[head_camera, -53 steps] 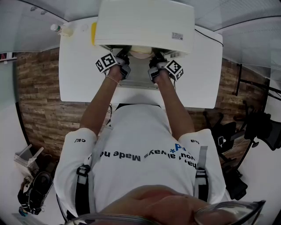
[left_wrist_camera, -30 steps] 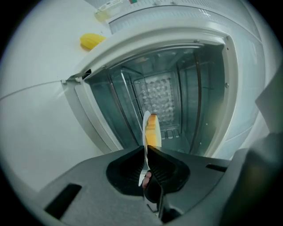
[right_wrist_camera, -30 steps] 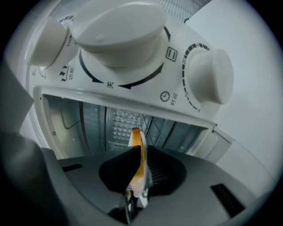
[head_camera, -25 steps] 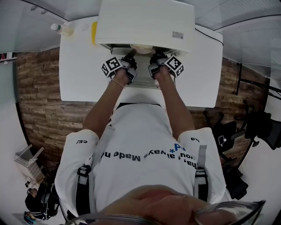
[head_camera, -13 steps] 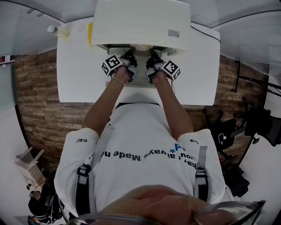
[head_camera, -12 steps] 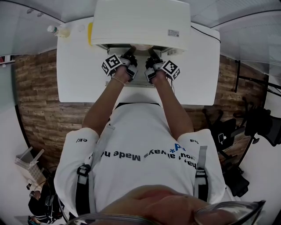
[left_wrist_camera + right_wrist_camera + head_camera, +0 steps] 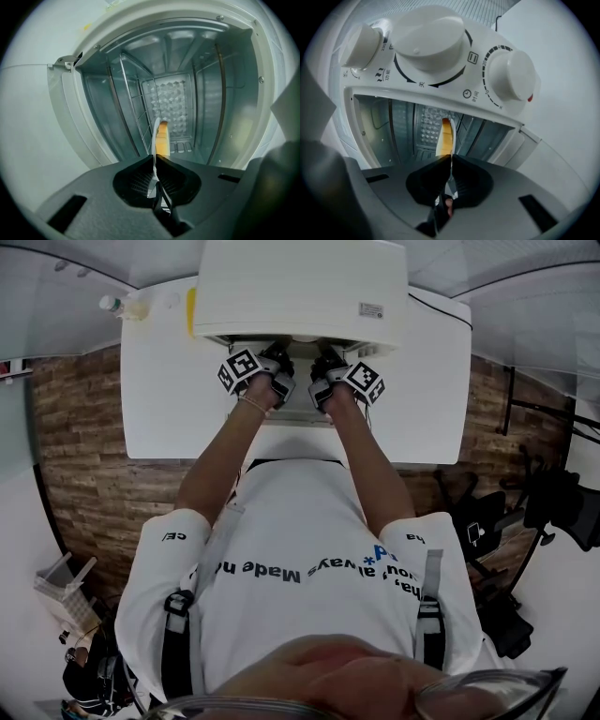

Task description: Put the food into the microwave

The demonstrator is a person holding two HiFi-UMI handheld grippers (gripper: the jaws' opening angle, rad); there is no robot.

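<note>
Steel microwave cavity (image 7: 173, 98), plate (image 7: 155, 133) within, bottle (image 7: 127, 307) aside

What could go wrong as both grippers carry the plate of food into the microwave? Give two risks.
1. The left gripper and right gripper each pinch only the thin rim of the white plate. An uneven push might tilt it, and the orange-yellow food could slide off.
2. Inside the white microwave, the plate may catch on the metal wire rack at the side.
</note>
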